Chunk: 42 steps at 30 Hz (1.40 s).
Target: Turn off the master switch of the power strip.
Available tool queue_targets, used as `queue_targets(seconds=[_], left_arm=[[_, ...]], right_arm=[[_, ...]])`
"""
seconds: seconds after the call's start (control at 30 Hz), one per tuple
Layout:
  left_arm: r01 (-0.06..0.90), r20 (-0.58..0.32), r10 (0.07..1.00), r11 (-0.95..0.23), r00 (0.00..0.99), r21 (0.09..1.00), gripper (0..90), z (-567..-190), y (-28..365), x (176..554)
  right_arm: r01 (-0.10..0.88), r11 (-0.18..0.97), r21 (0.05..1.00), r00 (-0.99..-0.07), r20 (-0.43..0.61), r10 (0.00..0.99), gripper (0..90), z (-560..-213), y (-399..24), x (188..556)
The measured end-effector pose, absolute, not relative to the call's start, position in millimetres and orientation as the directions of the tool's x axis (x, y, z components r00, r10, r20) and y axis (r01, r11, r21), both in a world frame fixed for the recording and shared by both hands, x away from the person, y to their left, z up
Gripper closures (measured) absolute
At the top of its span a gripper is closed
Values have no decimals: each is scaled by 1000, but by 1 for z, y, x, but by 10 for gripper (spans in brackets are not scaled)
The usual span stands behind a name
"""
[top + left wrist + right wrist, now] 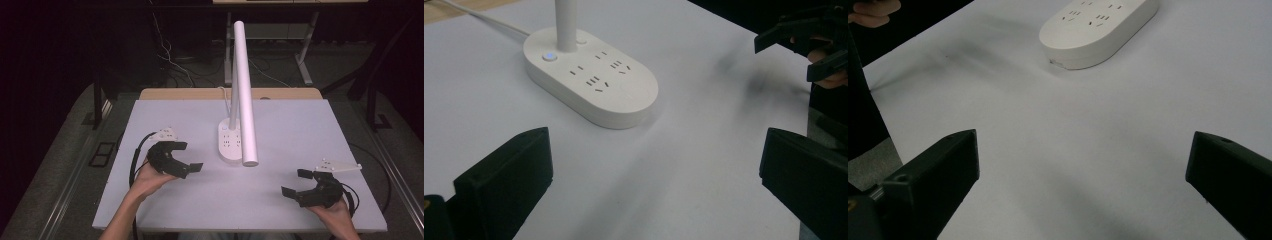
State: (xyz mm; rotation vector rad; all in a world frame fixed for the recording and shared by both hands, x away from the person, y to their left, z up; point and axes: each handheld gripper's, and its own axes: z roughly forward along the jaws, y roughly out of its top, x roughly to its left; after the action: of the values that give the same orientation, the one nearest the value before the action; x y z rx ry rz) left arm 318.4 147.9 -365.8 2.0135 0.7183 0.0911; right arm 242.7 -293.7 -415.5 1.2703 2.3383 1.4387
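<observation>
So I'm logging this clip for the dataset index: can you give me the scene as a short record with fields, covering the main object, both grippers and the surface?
main object: white oval lamp base with built-in sockets, upright at the table's middle
lamp arm: white tube, tilted, its end above the table right of the base
indicator: small lit blue button beside the stem
cord: white cable running to the table's far edge
left gripper: open, holding nothing, left of the base
right gripper: open, holding nothing, near the right front corner
surface: pale grey tabletop
</observation>
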Motion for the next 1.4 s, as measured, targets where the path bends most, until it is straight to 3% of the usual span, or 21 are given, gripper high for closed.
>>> queue_targets(seconds=[1.4], left_arm=[[425,-149,519,-465,842,777,4,-345,116,386]], right_arm=[[586,208,783,-648,299,700,0,-416,-294,241]])
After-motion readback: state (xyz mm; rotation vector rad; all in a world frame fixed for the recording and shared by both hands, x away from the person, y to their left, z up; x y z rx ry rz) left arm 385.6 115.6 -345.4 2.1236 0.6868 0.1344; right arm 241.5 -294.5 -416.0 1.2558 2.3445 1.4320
